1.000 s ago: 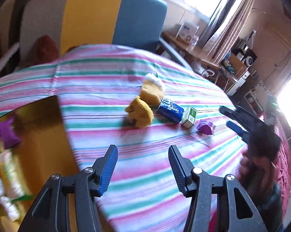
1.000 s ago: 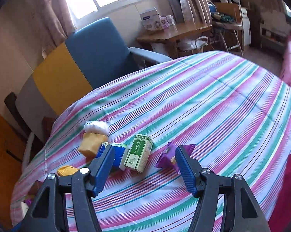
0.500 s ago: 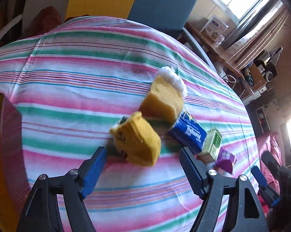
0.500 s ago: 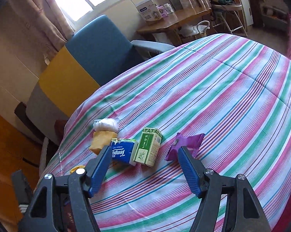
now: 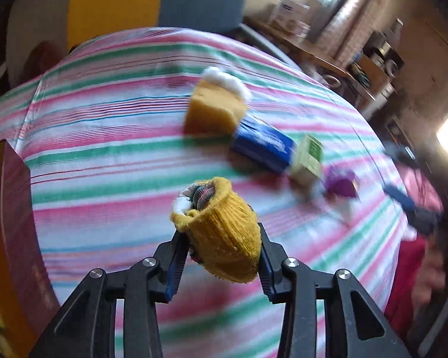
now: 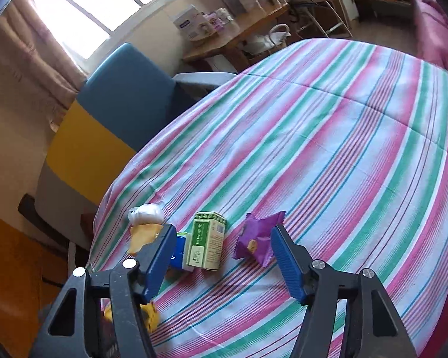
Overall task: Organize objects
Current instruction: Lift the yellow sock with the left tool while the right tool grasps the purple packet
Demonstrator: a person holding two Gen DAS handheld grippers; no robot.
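Observation:
My left gripper (image 5: 221,238) is shut on a rolled yellow knit sock (image 5: 224,232) and holds it above the striped tablecloth (image 5: 104,149). Beyond it lie a yellow sponge (image 5: 213,110) with a white ball (image 5: 228,80) behind it, a blue tissue pack (image 5: 262,146), a green box (image 5: 308,158) and a purple wrapper (image 5: 341,183). My right gripper (image 6: 224,244) is open and empty, low over the cloth, with the green box (image 6: 207,244) and the purple wrapper (image 6: 258,237) between its fingers' line. The yellow sock also shows at the lower left (image 6: 149,316).
An open brown box (image 5: 12,238) stands at the table's left edge. A yellow and blue armchair (image 6: 113,113) sits behind the table, with a wooden desk (image 6: 238,32) further back. The cloth's right half (image 6: 358,149) carries nothing.
My left gripper closed on the yellow sock and lifted it off the cloth. My right gripper moved closer to the green box and purple wrapper, still open.

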